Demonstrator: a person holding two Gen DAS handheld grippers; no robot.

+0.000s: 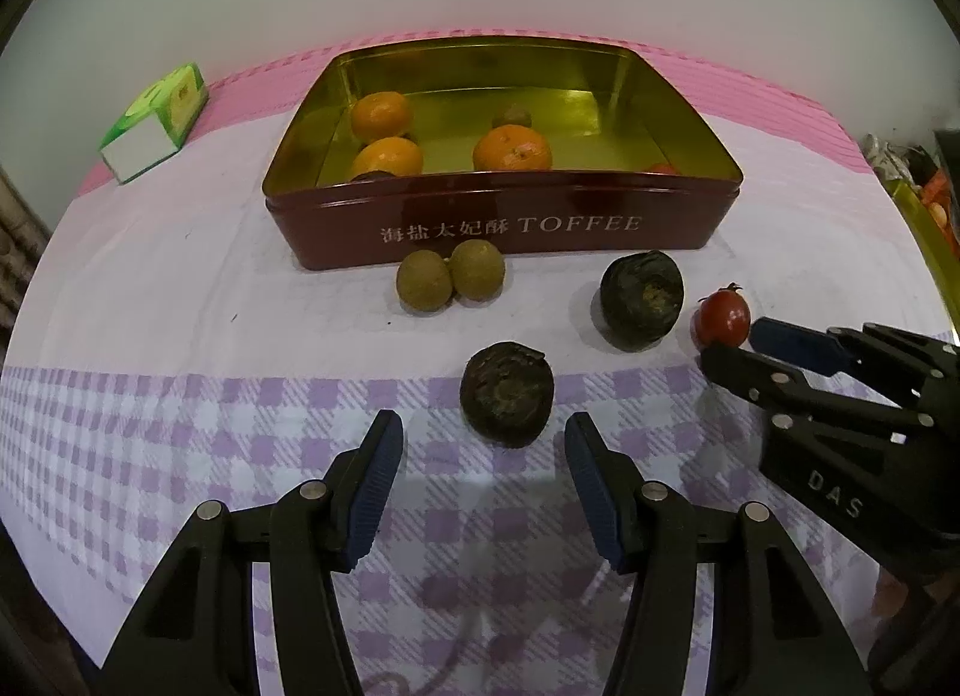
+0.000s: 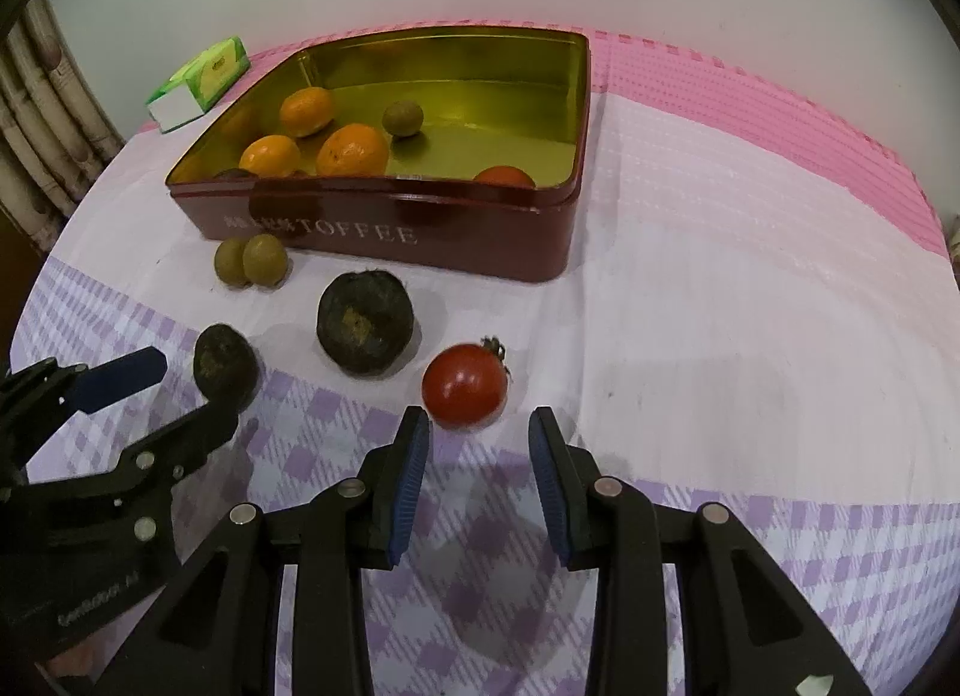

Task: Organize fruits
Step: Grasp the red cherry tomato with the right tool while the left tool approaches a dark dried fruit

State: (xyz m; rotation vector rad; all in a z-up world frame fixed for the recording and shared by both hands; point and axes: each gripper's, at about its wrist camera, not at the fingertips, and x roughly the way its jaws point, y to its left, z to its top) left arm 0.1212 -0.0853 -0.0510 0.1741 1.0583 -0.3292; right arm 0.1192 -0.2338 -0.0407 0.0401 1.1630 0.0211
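Observation:
A dark red TOFFEE tin [image 1: 510,228] [image 2: 480,252] with a gold inside holds three oranges [image 1: 512,150] [image 2: 353,150], a small green fruit [image 2: 403,117] and a red fruit [image 2: 504,177]. On the cloth in front lie two green fruits [image 1: 450,276] [image 2: 251,259], two dark fruits [image 1: 507,393] [image 1: 642,300] [image 2: 365,323] [image 2: 223,363] and a red tomato [image 1: 723,317] [image 2: 465,385]. My left gripper [image 1: 483,432] is open, just short of the near dark fruit. My right gripper [image 2: 480,426] is open, just short of the tomato.
A green and white carton [image 1: 156,123] [image 2: 201,81] lies at the back left. The table has a purple checked cloth [image 1: 180,426] over a pink mat [image 2: 750,114]. A wall is behind. Clutter shows at the right edge [image 1: 924,198].

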